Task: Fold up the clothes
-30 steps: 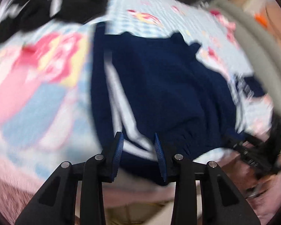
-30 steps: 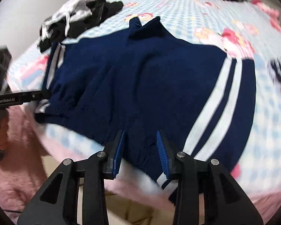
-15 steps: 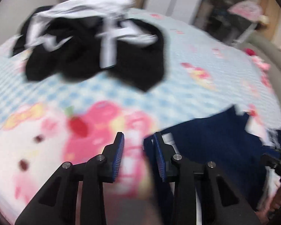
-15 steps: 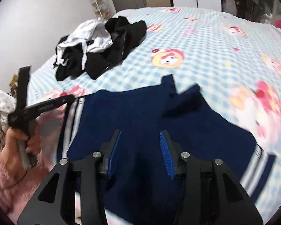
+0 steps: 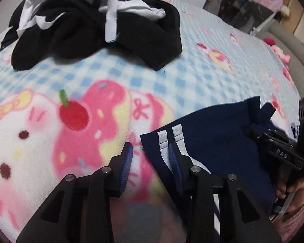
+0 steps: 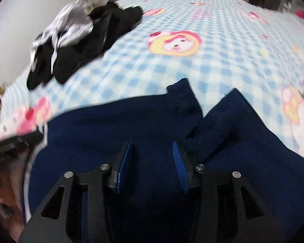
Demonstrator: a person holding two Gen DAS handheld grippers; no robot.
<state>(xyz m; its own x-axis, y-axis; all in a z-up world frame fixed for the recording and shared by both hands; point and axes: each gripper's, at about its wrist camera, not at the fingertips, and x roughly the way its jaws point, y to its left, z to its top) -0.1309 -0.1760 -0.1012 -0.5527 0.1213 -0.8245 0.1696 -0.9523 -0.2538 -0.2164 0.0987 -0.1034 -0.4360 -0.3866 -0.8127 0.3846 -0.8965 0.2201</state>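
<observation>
Navy trousers with white side stripes (image 5: pixel 212 147) lie flat on the bed, also in the right wrist view (image 6: pixel 131 133). My left gripper (image 5: pixel 151 154) is open, over the striped left corner of the trousers. My right gripper (image 6: pixel 154 154) is open and empty, low over the middle of the navy cloth, just short of the split between the two legs. The right gripper also shows at the right edge of the left wrist view (image 5: pixel 281 147). The left gripper shows blurred at the left edge of the right wrist view (image 6: pixel 12 145).
A pile of black and white clothes (image 5: pixel 91 20) lies at the far left of the bed, also in the right wrist view (image 6: pixel 81 34). The blue checked cartoon blanket (image 5: pixel 192 64) covers the bed. Furniture stands beyond the far edge.
Both grippers have moved forward from the near waistband edge across the trousers. The left one now sits at the striped corner, the right one over the middle. Both stay open.
</observation>
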